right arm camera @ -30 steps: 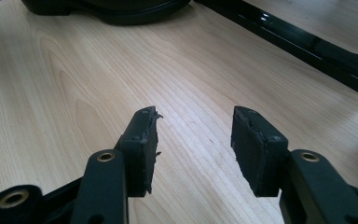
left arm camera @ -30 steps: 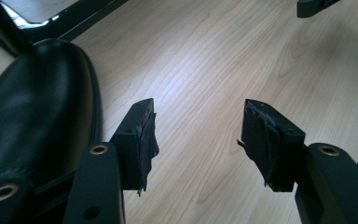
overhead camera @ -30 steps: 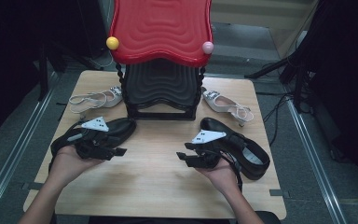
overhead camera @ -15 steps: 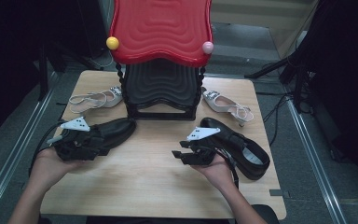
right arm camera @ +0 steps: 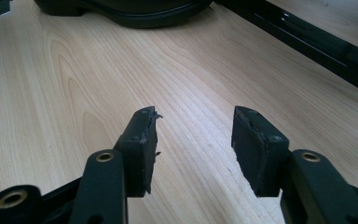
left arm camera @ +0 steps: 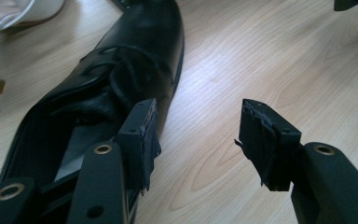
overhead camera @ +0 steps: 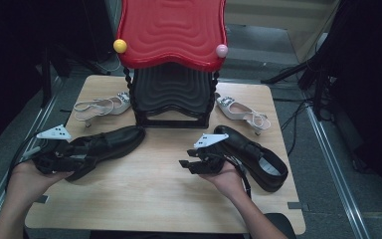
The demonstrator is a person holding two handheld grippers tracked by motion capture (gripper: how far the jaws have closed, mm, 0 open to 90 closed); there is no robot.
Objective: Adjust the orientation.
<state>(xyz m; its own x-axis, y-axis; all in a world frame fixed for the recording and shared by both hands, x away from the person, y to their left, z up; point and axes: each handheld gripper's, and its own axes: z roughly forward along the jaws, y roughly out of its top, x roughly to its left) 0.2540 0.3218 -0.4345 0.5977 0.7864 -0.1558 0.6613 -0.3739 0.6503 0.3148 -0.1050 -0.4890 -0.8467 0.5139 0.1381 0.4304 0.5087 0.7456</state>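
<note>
Beside the black shoe (left arm camera: 116,88), left gripper (left arm camera: 196,135) gapes.

A rack (overhead camera: 171,94) stands at the back middle of the table (overhead camera: 149,184). One sandal (overhead camera: 102,105) lies to its left, another (overhead camera: 241,113) to its right. Before them lie two shoes, one at the left (overhead camera: 104,145), one at the right (overhead camera: 256,154).

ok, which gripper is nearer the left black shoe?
Left. The left gripper is open right beside the left black shoe, one jaw at its heel opening. The right gripper sits across the table, apart from it.
</note>
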